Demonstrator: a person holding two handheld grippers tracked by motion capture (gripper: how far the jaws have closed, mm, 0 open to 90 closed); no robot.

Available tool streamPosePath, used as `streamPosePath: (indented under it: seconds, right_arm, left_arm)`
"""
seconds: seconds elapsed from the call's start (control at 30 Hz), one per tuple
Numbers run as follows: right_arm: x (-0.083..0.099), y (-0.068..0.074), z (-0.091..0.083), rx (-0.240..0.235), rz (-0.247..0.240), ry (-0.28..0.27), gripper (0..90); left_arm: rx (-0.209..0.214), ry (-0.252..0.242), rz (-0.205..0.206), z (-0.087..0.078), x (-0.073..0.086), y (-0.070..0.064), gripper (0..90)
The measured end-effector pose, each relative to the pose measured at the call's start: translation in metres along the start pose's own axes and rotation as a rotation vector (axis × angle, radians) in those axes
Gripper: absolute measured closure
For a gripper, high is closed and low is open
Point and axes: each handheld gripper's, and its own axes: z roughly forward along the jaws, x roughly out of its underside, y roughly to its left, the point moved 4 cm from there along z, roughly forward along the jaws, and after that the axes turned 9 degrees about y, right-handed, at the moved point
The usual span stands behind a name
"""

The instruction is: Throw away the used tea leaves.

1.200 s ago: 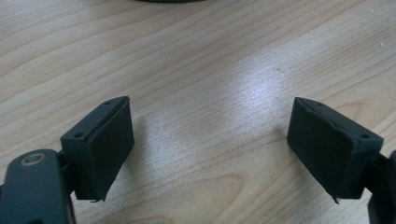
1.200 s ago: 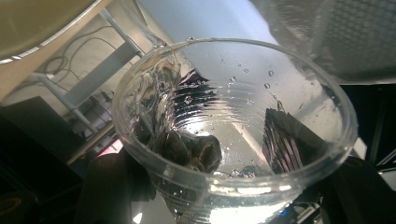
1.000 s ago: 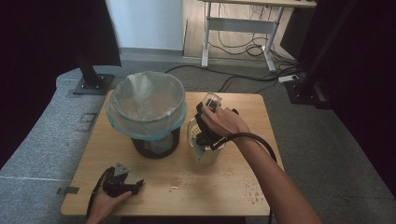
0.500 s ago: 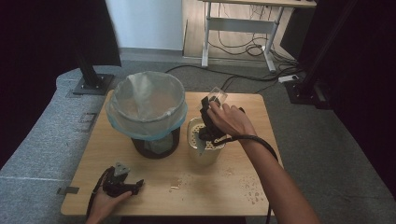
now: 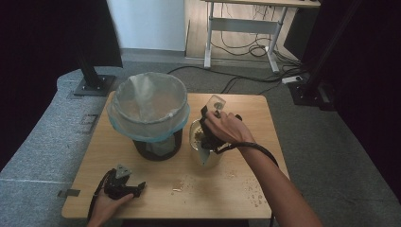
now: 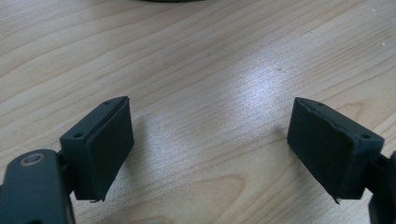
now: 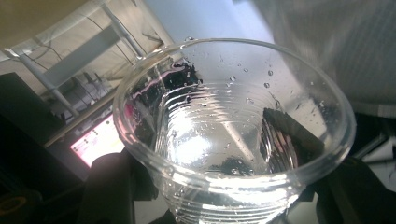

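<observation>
Right gripper view: right claw (image 7: pixel 224 186) grips wet, empty clear cup (image 7: pixel 233 130); left claw (image 6: pixel 210 149) open on table (image 6: pixel 196 56).

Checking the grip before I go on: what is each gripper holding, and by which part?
The right gripper clamps a clear plastic cup across its lower wall, below the rim. The left gripper is open over the table, holding nothing.

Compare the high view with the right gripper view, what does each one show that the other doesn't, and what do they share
The high view alone takes in the wooden table, the left gripper resting open near its front edge, and spilled grains on the wood. The right gripper view alone shows the clear plastic cup close up: water droplets cling to its inner wall and it looks nearly empty. Both show the right gripper clamped on that cup, and the bag-lined bin next to it.
</observation>
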Motion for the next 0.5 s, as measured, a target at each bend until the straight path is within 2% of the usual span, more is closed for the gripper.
streamPosePath:
  seconds: [0.03,0.07,0.13,0.17,0.2,0.27,0.3,0.33,0.37,0.5]
  right_arm:
    - [0.006,-0.003,0.003,-0.017,0.004,0.029,42.5]
    - [0.007,-0.004,0.002,-0.024,-0.004,0.022,42.7]
    - [0.001,-0.002,-0.003,-0.040,0.012,-0.006,42.7]
    - [0.000,-0.003,-0.004,-0.051,0.040,-0.013,42.7]
    - [-0.002,-0.002,-0.005,-0.063,0.132,-0.032,42.8]
    - [-0.004,-0.004,-0.005,-0.102,0.181,-0.036,42.8]
    - [-0.006,-0.002,-0.006,-0.144,0.280,-0.054,42.8]
    - [-0.006,-0.003,-0.005,-0.163,0.320,-0.068,42.9]
    - [-0.005,-0.004,-0.005,-0.194,0.400,-0.075,42.8]
    - [0.005,-0.003,-0.003,-0.370,0.790,-0.129,42.6]
  left_arm:
    - [-0.001,0.000,0.000,0.000,0.000,0.000,14.1]
    - [0.000,0.002,0.000,0.000,0.000,0.000,14.0]
    - [-0.001,0.002,-0.001,0.000,0.000,0.000,14.0]
    - [-0.002,0.001,-0.001,0.000,0.000,0.000,14.1]
    - [-0.001,0.001,-0.001,0.000,0.000,0.000,14.1]
    - [0.000,0.000,0.000,0.000,0.000,0.000,14.1]
    - [0.000,0.000,0.000,0.000,0.000,0.000,14.1]
    - [0.000,-0.001,0.000,0.000,0.000,0.000,14.1]
    - [0.000,-0.001,0.000,0.000,0.000,0.000,14.0]
    - [-0.002,-0.001,-0.002,0.000,0.000,0.000,14.0]
